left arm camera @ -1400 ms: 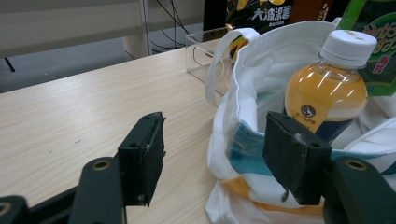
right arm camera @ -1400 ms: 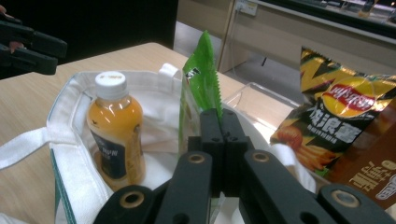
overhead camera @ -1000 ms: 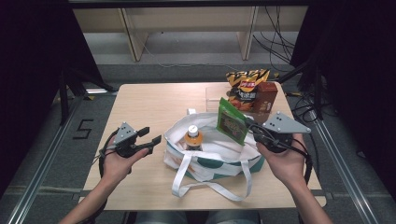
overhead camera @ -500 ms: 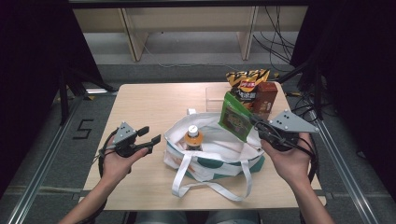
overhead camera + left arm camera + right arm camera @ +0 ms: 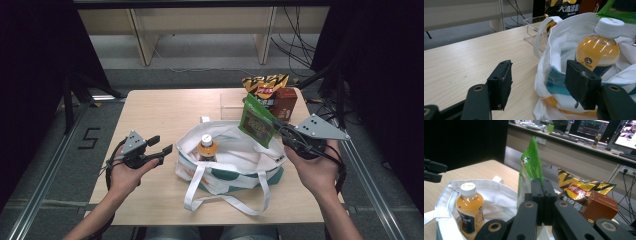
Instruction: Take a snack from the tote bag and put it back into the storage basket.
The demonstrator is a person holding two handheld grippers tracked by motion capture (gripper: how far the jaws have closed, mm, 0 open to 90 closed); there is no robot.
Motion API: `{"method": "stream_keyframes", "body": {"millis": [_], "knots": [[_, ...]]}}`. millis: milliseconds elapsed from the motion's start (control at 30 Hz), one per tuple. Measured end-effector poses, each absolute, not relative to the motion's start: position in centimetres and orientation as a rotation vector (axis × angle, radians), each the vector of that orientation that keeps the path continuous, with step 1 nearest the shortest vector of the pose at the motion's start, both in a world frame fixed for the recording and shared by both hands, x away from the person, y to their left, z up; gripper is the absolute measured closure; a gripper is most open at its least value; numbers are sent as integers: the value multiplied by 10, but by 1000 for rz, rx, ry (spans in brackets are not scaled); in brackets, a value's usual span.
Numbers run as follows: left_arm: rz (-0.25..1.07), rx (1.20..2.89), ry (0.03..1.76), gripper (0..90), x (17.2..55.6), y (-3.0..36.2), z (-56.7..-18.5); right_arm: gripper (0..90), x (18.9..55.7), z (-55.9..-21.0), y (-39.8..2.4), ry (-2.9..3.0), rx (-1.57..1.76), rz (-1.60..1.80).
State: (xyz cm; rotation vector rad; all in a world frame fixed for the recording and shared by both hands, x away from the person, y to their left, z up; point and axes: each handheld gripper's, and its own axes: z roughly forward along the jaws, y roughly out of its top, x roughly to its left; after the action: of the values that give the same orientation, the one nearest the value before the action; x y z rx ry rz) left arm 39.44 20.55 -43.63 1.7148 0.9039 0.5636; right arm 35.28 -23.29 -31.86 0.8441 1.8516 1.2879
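Observation:
A white tote bag point(image 5: 235, 167) with a teal stripe lies open at the middle of the table. An orange drink bottle point(image 5: 206, 147) with a white cap stands inside it. My right gripper point(image 5: 278, 125) is shut on the edge of a green snack packet point(image 5: 256, 121), which hangs tilted over the bag's right rim. In the right gripper view the packet point(image 5: 530, 162) stands up from the closed jaws point(image 5: 543, 188). My left gripper point(image 5: 162, 143) is open just left of the bag, holding nothing. In its own view the bag's edge point(image 5: 550, 57) and the bottle point(image 5: 597, 50) sit beyond the open jaws.
At the back right of the table stand a yellow-and-black chip bag point(image 5: 264, 86), a brown box point(image 5: 283, 102) and a clear plastic box point(image 5: 231, 102). The bag's white handles point(image 5: 227, 200) trail toward the front edge. Bare wood lies to the left.
My right gripper has lifted the green packet slightly up and to the right above the bag. The left gripper has stayed where it was.

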Motion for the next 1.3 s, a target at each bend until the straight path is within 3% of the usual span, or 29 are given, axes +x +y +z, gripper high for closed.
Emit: {"method": "stream_keyframes", "body": {"millis": [1300], "knots": [[573,1706,907,383,394,207,-435,900,369,-305,-246,1780,888,1291]]}}
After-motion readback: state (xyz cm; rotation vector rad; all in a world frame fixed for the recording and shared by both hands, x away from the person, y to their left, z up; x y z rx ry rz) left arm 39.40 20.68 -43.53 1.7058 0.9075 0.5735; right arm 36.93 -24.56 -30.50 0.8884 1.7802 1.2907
